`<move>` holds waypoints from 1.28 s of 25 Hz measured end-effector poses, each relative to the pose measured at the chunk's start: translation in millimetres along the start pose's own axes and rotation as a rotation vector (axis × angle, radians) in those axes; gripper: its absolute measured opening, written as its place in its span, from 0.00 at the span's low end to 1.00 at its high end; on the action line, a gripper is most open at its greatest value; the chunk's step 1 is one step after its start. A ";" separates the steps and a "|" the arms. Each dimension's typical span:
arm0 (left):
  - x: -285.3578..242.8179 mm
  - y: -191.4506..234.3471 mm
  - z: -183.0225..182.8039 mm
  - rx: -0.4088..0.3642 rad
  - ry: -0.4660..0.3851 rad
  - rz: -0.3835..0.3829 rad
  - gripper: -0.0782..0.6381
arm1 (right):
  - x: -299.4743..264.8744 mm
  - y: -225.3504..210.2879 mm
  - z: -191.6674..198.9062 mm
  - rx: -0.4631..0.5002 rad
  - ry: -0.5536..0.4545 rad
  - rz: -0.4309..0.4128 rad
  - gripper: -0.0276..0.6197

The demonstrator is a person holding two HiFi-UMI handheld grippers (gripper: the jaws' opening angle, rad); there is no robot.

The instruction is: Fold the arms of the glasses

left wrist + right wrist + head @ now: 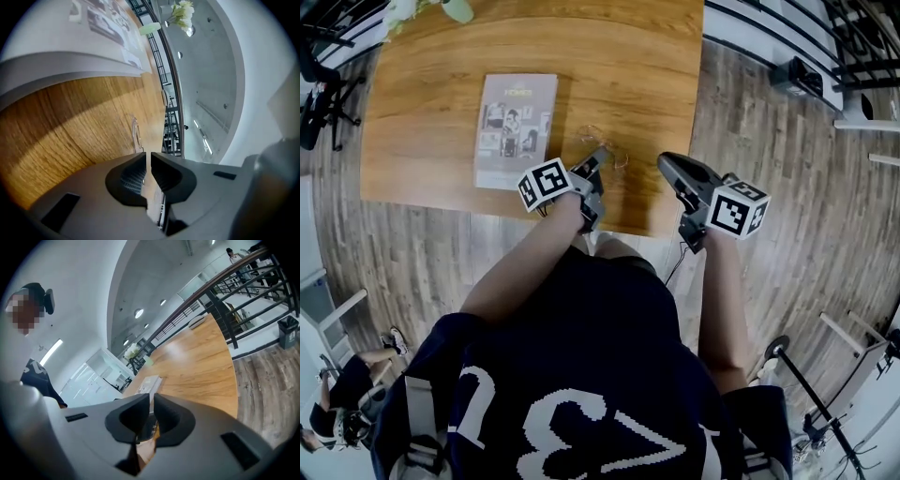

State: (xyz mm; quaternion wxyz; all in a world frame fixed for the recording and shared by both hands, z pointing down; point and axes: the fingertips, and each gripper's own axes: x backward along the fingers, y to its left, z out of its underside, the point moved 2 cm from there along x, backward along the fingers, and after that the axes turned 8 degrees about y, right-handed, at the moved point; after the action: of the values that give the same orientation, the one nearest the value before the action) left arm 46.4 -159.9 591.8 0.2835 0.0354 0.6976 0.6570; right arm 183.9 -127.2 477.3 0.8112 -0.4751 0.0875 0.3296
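Observation:
Clear-framed glasses (606,142) lie on the wooden table (628,56) near its front edge, just right of a magazine. My left gripper (602,154) rests low at the glasses, jaws shut, its tips right against the frame. In the left gripper view, one clear lens (136,133) lies on the wood just beyond the shut left gripper (148,157); I see nothing held between the jaws. My right gripper (665,162) hovers above the table's front right corner, shut and empty. The right gripper view looks over the shut right gripper (152,399) along the tabletop.
A magazine (516,127) lies flat to the left of the glasses and fills the upper left as a pale magazine (70,56). A vase of white flowers (455,9) stands at the far edge. Black railings (853,47) and wood-plank floor surround the table.

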 end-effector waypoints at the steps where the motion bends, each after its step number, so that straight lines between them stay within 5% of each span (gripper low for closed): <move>1: -1.6 -0.4 -0.6 -0.008 0.006 -0.002 0.14 | 0.3 -0.8 0.2 -0.007 -0.006 -0.004 0.12; 9: 15.4 -45.8 -14.6 -0.281 0.015 0.010 0.14 | 11.8 3.2 -21.8 0.094 -0.102 0.073 0.10; 13: 34.8 -92.8 -36.8 -0.518 -0.027 0.042 0.14 | 18.0 23.6 -52.8 0.170 -0.230 0.050 0.10; 23: 94.1 -219.5 -77.7 -1.165 -0.263 0.004 0.14 | 33.8 93.4 -107.4 0.544 -0.369 0.269 0.09; 27: 116.4 -251.4 -86.0 -1.317 -0.369 -0.045 0.14 | 57.3 118.1 -131.3 0.554 -0.533 0.258 0.09; 32: 134.9 -280.9 -82.8 -1.416 -0.464 -0.062 0.14 | 82.7 135.7 -145.8 0.575 -0.641 0.287 0.08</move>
State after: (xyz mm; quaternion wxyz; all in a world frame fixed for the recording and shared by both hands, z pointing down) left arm -12.3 -214.8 279.5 0.3969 -0.0378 0.0306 0.9166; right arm 188.5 -165.7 265.1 0.8424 -0.0873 -0.0151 0.5315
